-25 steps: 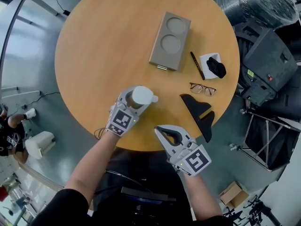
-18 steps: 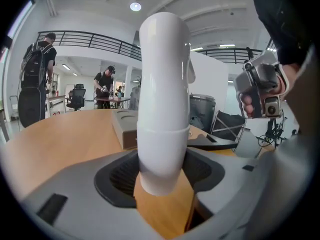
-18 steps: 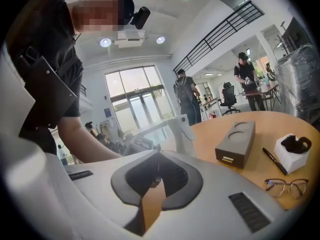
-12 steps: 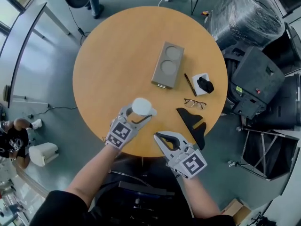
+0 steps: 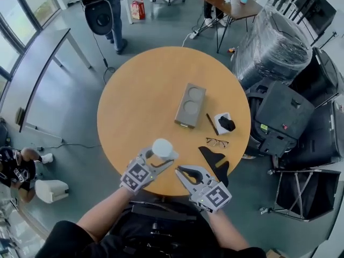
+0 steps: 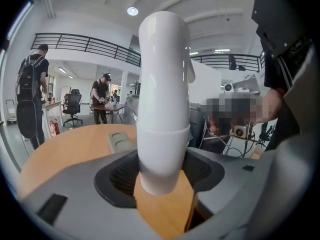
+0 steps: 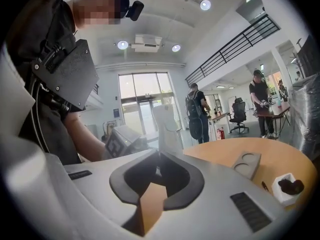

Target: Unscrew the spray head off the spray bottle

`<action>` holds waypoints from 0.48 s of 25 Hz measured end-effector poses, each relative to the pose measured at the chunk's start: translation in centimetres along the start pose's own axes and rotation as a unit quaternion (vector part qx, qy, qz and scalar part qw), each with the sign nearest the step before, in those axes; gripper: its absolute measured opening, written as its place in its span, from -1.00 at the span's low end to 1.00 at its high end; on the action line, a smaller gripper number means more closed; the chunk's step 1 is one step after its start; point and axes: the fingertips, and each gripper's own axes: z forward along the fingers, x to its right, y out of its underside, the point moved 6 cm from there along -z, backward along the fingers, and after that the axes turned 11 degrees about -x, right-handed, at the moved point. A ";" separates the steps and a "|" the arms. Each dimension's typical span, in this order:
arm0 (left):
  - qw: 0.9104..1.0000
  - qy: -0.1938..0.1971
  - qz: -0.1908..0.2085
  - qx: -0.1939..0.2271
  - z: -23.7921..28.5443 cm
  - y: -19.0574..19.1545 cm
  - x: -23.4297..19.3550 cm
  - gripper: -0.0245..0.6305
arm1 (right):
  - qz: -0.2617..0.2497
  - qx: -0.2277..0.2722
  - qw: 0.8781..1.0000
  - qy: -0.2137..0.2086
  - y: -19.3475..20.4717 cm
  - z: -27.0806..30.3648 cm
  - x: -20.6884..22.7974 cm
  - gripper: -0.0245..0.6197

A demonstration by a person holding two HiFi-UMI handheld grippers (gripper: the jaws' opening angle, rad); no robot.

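The head view looks steeply down from high above, taking in the whole surface (image 5: 145, 101). The left gripper view sits right against the white bottle (image 6: 162, 99), facing across the surface. The right gripper view faces what seems the same bottle (image 7: 165, 126) from farther off.

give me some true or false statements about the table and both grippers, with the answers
1. The white plastic spray bottle stands between the jaws of the left gripper. True.
2. The right gripper also grips the bottle. False: it is beside the bottle with nothing between its jaws, which are opening, their tips barely apart.
3. The grey rectangular tray with two round recesses lies on the round wooden table. True.
4. The thin-framed glasses lie inside the tray. False: they lie on the bare tabletop, apart from the tray.
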 end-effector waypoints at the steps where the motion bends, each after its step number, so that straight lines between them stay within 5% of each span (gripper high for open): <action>1: 1.000 -0.001 0.001 0.000 -0.7 -0.4 0.3 0.01 | 0.002 0.008 1.000 0.000 -0.8 -0.3 -0.2 -0.76; 12: 1.000 -0.008 -0.001 0.010 -5.9 -2.4 2.7 0.01 | -0.025 0.016 1.000 0.006 -4.7 -1.8 -2.0 -0.51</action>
